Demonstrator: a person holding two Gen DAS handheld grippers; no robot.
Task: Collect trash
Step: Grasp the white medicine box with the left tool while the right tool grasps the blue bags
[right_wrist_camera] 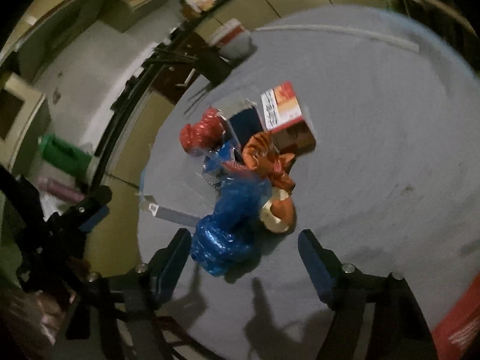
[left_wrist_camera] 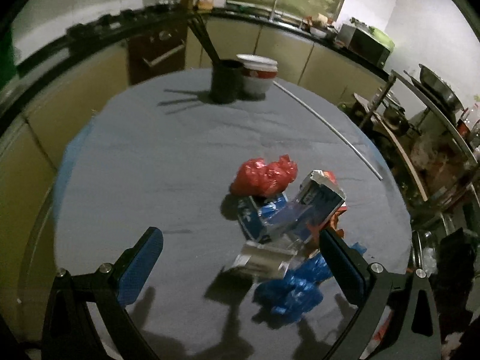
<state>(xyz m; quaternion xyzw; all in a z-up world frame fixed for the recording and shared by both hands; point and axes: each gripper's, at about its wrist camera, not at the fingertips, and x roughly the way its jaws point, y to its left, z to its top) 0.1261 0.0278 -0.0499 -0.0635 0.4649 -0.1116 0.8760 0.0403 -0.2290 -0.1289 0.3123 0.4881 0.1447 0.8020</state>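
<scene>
My left gripper (left_wrist_camera: 240, 255) and right gripper (right_wrist_camera: 244, 249) look the same — black angular frames, round silver screws at the joints, textured blue finger pads (left_wrist_camera: 141, 267).

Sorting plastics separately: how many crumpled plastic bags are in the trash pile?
3: red bag at the far end, orange bag mid-pile beside the carton, blue bag nearest. Others may be buried.
</scene>
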